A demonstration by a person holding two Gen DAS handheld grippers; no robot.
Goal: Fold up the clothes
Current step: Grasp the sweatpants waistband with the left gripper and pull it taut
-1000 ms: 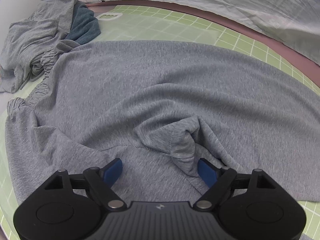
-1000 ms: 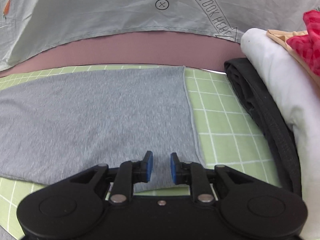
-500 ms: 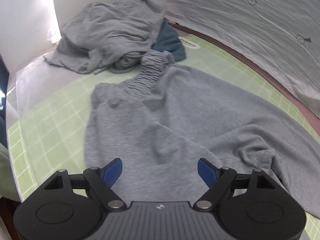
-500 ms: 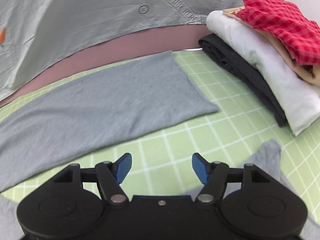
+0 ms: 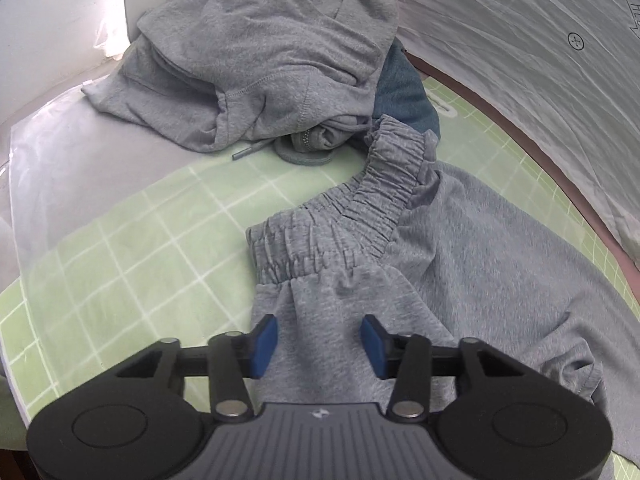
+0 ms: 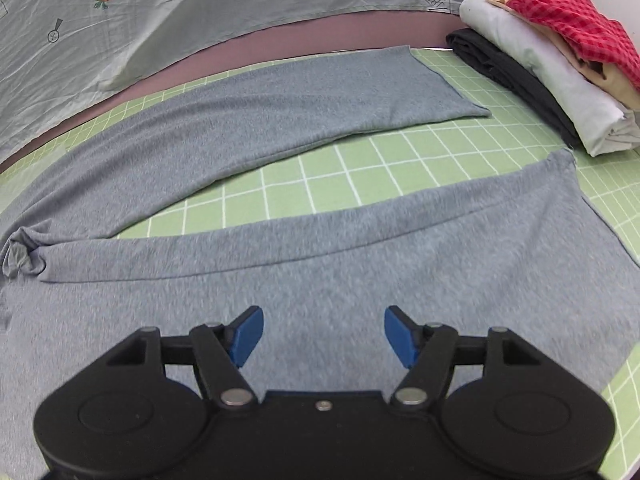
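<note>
Your left gripper, jaws closing but still apart, sits right behind the waistband, while your right gripper hangs open over the near leg, so the pants run lengthwise between your 2 hands.

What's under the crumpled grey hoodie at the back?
A dark teal garment sticks out from beneath the hoodie on its right side. A drawstring trails out in front. How far the teal garment extends underneath is hidden.

Grey sweatpants: soft matt knit, elastic-gathered waistband. Green gridded mat: smooth, slightly glossy. Hoodie behind the sweatpants: matt fleece-like knit.
</note>
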